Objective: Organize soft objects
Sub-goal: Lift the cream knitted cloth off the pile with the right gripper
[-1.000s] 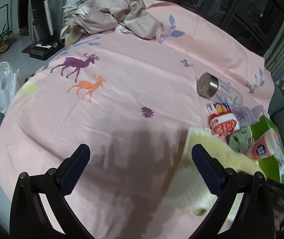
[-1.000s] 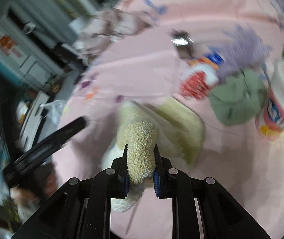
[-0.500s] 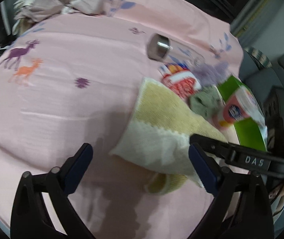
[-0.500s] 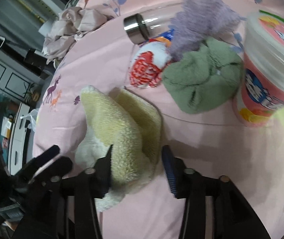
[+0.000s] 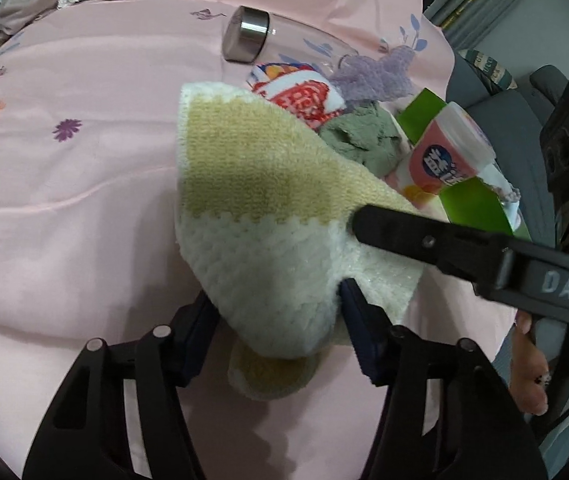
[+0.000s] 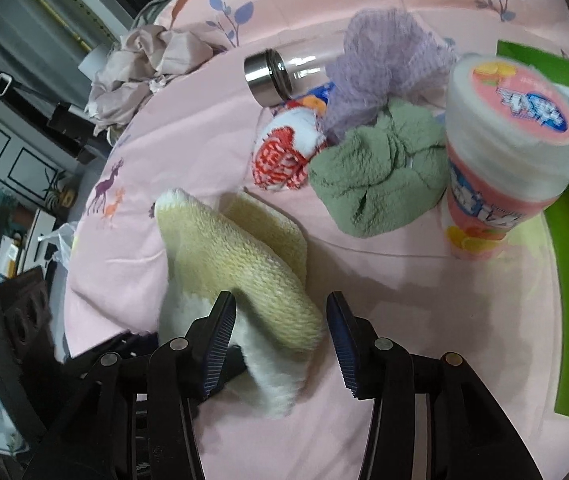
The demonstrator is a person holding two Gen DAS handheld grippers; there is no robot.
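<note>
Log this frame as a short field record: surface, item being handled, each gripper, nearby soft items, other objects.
surface: pink printed sheet
handled item: yellow-and-white towel
left gripper: jaws closing around the towel's white end
right gripper: open, towel fold between its jaws
nearby soft items: green cloth, purple cloth, red-and-white cloth
other objects: pink tub, steel-capped bottle

A home bedroom: beyond the claw spreads a pink bedsheet printed with deer and leaves, crumpled bedding heaped at its far end, white panelled cabinets off to the left.
</note>
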